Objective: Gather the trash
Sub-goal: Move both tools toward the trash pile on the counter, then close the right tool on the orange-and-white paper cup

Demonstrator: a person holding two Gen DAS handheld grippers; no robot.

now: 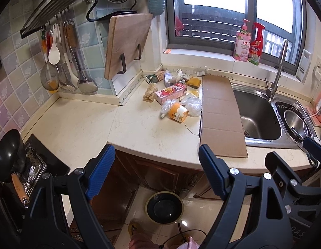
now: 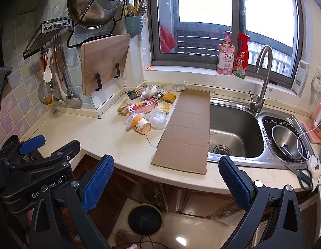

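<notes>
Cream kitchen table (image 1: 81, 120), trash heap (image 1: 175, 91) in the corner beside a flat cardboard sheet (image 1: 220, 112): pink carton, orange cup on its side, crumpled clear plastic, left gripper (image 1: 158, 166) and right gripper (image 2: 164, 176) jaws wide, holding nothing.

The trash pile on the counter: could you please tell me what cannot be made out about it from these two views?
- Small wrappers at the back of the trash pile: too small and overlapping in both views to identify.
- Print on the pink carton: too small to read.
- Counter under the cardboard sheet: hidden by it.
- Bin on the floor: contents too dark to tell.
</notes>
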